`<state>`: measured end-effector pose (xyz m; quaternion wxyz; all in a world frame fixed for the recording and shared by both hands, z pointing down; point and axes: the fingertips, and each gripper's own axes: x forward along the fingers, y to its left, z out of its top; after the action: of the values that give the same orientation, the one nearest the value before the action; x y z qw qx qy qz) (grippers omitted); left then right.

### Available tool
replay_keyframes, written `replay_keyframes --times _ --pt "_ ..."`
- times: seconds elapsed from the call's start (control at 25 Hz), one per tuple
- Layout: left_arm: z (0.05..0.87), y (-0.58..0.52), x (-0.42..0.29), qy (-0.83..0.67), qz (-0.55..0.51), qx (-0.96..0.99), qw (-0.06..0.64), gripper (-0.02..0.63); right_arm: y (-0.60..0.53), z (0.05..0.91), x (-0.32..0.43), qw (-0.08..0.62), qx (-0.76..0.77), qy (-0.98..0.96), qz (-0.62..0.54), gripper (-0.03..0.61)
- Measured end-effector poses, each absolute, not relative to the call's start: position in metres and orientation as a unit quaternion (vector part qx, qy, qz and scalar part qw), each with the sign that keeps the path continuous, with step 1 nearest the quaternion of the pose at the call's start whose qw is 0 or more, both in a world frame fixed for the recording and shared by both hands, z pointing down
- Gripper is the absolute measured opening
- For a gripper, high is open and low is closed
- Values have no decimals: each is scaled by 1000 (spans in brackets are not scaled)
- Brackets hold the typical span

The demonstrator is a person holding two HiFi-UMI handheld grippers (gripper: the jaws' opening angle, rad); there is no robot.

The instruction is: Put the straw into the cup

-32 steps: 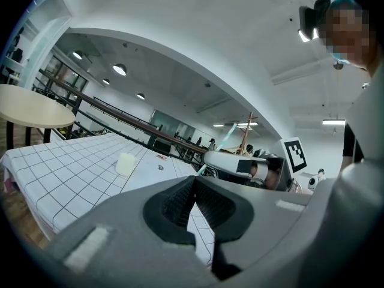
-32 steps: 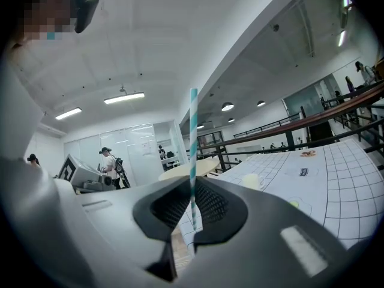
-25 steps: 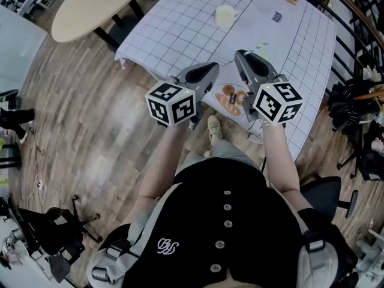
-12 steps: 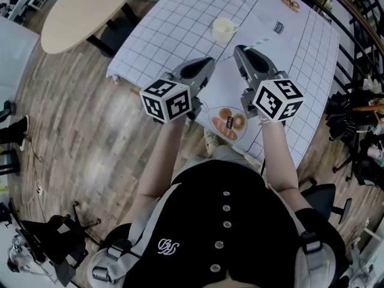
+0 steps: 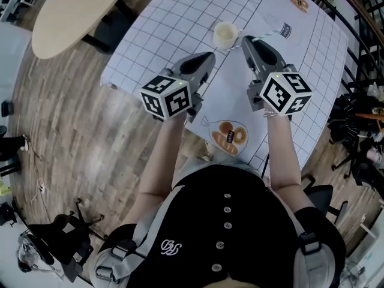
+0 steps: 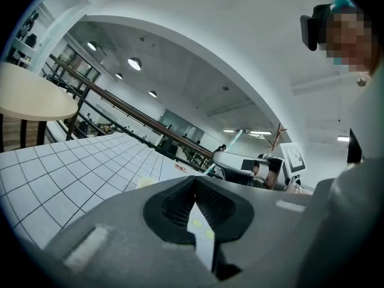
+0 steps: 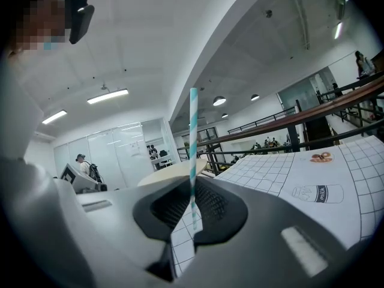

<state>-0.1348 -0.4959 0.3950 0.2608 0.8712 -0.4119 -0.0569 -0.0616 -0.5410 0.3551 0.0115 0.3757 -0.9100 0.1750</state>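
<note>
A pale cream cup (image 5: pixel 226 35) stands on the white gridded tablecloth (image 5: pixel 174 23); its rim also peeks over the left jaws (image 6: pixel 146 182). My right gripper (image 5: pixel 252 41) is just right of the cup, shut on a teal-and-white striped straw (image 7: pixel 193 131) that stands upright between its jaws (image 7: pixel 192 179). The straw shows faintly past the jaw tips in the head view (image 5: pixel 267 35). My left gripper (image 5: pixel 205 61) hangs over the cloth, below and left of the cup. Its jaws (image 6: pixel 195 180) meet at the tips with nothing between them.
Pictures are printed on the cloth: doughnuts (image 5: pixel 230 135) near me, a milk bottle (image 5: pixel 285 30) and more doughnuts (image 5: pixel 298 3) farther off. A round wooden table (image 5: pixel 72 11) stands to the left. A railing and dark clutter (image 5: pixel 360 101) line the right side.
Both grippers have travelled forward over the table towards the cup. The person has stepped closer to the table. The straw stays gripped in the right jaws.
</note>
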Motion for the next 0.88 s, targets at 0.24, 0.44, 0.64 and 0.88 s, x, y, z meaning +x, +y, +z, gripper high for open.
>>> replay_keyframes --times 0.24,0.44,0.64,0.88 --pt "411 -518 -135 -404 -56 870 278 -2 -565 378 -69 25 373 -908 187 25" --pt "430 -538 -137 -407 -45 866 289 -2 -588 393 -69 27 378 -904 196 25" --pt "445 -553 -134 -410 -36 863 294 -2 -611 407 -67 24 389 -898 202 25" --pt "463 -561 -131 -410 -24 858 308 -2 -633 434 -71 42 380 -900 208 25"
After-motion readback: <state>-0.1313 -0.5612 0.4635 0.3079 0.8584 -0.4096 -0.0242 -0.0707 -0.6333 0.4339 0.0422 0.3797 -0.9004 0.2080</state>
